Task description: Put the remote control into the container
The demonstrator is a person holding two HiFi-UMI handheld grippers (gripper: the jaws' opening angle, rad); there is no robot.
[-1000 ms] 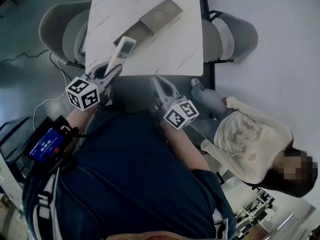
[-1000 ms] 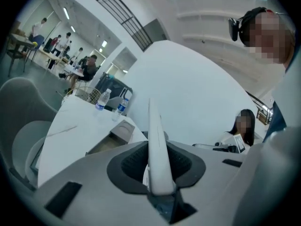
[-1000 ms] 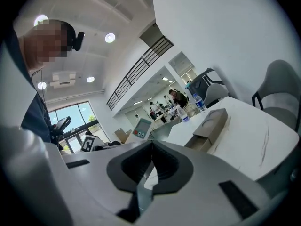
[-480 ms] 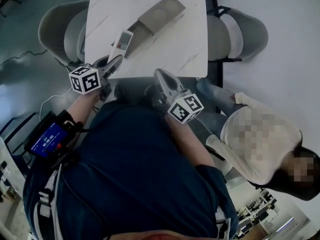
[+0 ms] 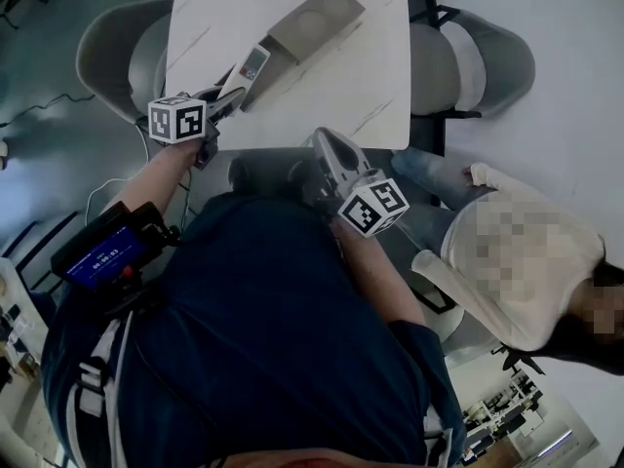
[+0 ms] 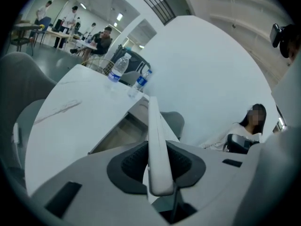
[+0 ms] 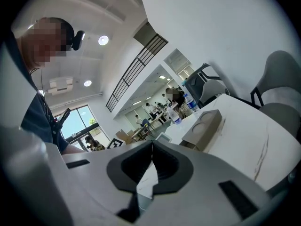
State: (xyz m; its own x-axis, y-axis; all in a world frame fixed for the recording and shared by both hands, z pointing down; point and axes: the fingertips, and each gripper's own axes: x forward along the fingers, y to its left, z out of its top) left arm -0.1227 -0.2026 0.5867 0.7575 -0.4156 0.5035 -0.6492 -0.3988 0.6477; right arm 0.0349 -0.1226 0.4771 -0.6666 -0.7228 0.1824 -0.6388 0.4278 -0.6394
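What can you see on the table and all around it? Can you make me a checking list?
surface: white marbled table, mostly bare.
job's things: remote held up off the table, its far end close to the open end of the grey container; not inside it yet.
clutter: two water bottles at the table's far edge.
grippers: left gripper shut on the remote; right gripper shut, nothing in it, near the table's near edge.
cables: a thin cable on the floor left of the table.
surroundings: grey chairs on both sides; a seated person on the right.
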